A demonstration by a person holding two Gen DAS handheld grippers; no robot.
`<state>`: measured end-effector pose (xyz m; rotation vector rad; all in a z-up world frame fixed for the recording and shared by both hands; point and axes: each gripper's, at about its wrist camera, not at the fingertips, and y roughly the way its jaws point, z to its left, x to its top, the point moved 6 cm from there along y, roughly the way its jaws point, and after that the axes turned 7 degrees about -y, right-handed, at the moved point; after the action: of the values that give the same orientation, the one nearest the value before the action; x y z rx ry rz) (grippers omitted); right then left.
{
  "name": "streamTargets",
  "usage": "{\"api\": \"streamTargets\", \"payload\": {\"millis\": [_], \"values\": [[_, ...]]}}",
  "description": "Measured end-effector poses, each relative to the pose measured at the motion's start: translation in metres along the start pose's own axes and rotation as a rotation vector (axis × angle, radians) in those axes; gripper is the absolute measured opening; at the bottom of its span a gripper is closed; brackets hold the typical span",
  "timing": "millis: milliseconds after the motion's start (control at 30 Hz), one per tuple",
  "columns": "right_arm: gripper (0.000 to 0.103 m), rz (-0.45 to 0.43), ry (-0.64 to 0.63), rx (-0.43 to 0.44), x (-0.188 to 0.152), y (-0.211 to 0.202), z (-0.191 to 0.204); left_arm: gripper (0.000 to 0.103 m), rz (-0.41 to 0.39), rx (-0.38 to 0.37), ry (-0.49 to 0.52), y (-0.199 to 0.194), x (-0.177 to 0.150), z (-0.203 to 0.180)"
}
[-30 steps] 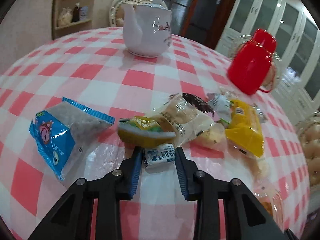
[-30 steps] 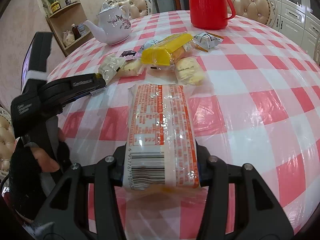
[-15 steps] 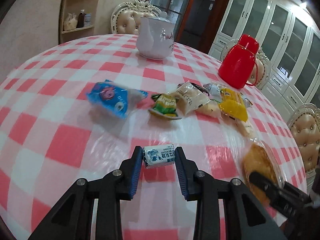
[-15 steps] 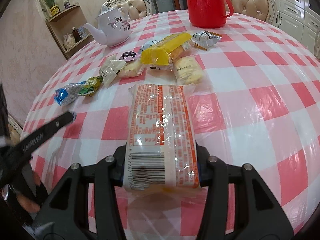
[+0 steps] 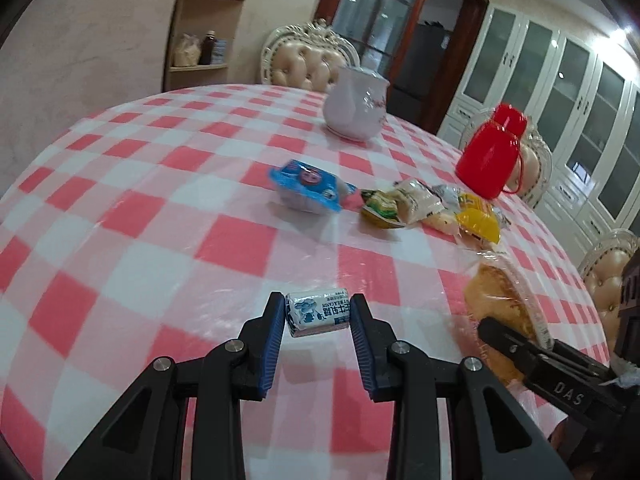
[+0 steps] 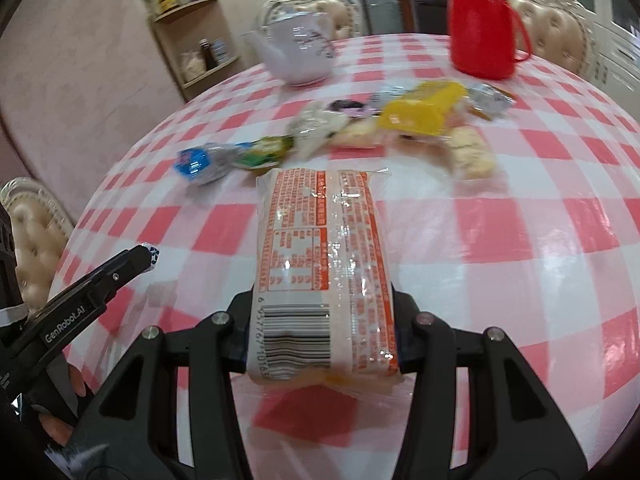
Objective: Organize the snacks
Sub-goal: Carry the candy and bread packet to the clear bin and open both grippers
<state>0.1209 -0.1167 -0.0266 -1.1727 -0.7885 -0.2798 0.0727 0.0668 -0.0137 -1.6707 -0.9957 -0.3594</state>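
Observation:
My left gripper (image 5: pixel 318 314) is shut on a small blue-and-white wrapped candy (image 5: pixel 318 313), held above the checked tablecloth. In the right wrist view the same gripper (image 6: pixel 150 254) reaches in from the left. My right gripper (image 6: pixel 324 328) is shut on a long orange-printed bread packet (image 6: pixel 322 256), whose bread side (image 5: pixel 500 300) shows at the right of the left wrist view. A pile of snacks lies farther back: a blue packet (image 5: pixel 308 186), a green packet (image 5: pixel 380 208), a yellow packet (image 6: pixel 420 110) and pale biscuit packets (image 6: pixel 470 152).
A white teapot (image 5: pixel 356 106) and a red jug (image 6: pixel 482 24) stand at the far side of the round table (image 5: pixel 140 208). Padded chairs (image 5: pixel 306 60) ring the table. A corner shelf (image 5: pixel 200 28) stands by the wall, white cabinets (image 5: pixel 580 92) at the right.
The left gripper has drawn back from the snack pile with the candy, and the pile now looks farther off. The right gripper has shifted a little with the bread packet still in it.

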Motion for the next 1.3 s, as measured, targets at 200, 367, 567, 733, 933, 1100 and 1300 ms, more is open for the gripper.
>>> {"api": "streamTargets", "payload": {"millis": [200, 367, 567, 733, 933, 1100, 1300], "values": [[0.052, 0.005, -0.067, 0.073, -0.009, 0.002, 0.039, 0.034, -0.036, 0.005, -0.023, -0.025, -0.005, 0.017], [0.052, 0.006, -0.121, 0.124, -0.018, 0.000, 0.070, 0.034, -0.063, 0.025, -0.029, -0.039, -0.009, 0.027], [0.052, 0.005, -0.191, 0.173, -0.027, -0.004, 0.104, 0.034, -0.131, 0.053, -0.070, -0.067, -0.011, 0.047], [0.052, 0.010, -0.244, 0.222, -0.039, -0.009, 0.133, 0.034, -0.167, 0.073, -0.051, -0.096, -0.018, 0.054], [0.052, 0.014, -0.320, 0.275, -0.054, -0.017, 0.167, 0.034, -0.177, 0.100, -0.028, -0.129, -0.026, 0.068], [0.052, 0.022, -0.363, 0.324, -0.068, -0.025, 0.191, 0.034, -0.181, 0.136, -0.034, -0.155, -0.034, 0.093], [0.052, 0.041, -0.387, 0.407, -0.081, -0.033, 0.220, 0.034, -0.180, 0.202, -0.073, -0.180, -0.045, 0.138]]}}
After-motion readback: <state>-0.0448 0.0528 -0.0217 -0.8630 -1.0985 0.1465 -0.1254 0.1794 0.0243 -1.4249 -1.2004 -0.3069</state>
